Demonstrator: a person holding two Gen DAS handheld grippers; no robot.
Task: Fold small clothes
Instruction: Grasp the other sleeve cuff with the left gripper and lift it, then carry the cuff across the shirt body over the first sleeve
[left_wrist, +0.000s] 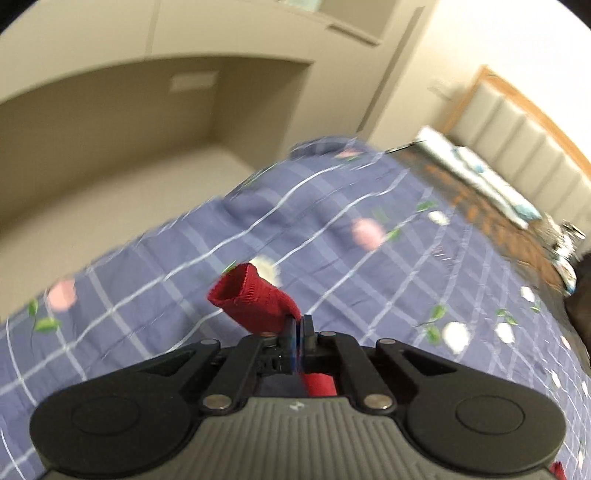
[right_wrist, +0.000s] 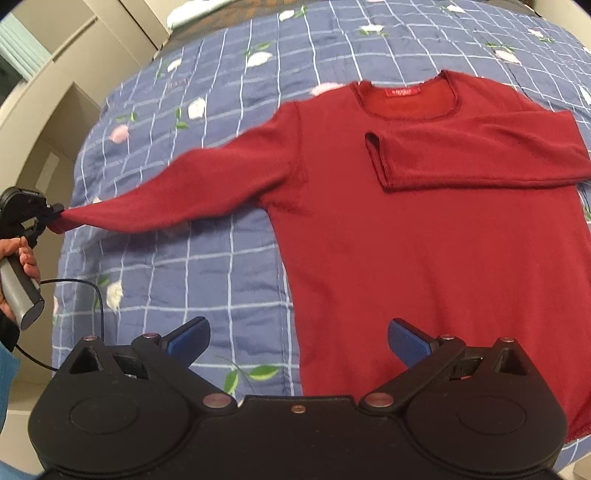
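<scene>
Red sweater (right_wrist: 424, 229) cuff (left_wrist: 255, 301) is sitting clamped in left claw (left_wrist: 300, 325); right claw (right_wrist: 297, 341) is hanging apart. Thin pinch risks slipping mid-fold.

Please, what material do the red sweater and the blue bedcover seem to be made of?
Red sweater: probably a fine knit, wool or acrylic; matte, slightly fuzzy, with a ribbed cuff. Bedcover: likely quilted cotton; smooth, printed checks and flowers, puckered along stitch lines.

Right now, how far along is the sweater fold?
Done: one sleeve lies folded across the sweater chest. In hand: the left gripper pinches the other sleeve's cuff, lifted off the bedspread. Left: lay it across, fold the body. The right gripper hangs open.
</scene>
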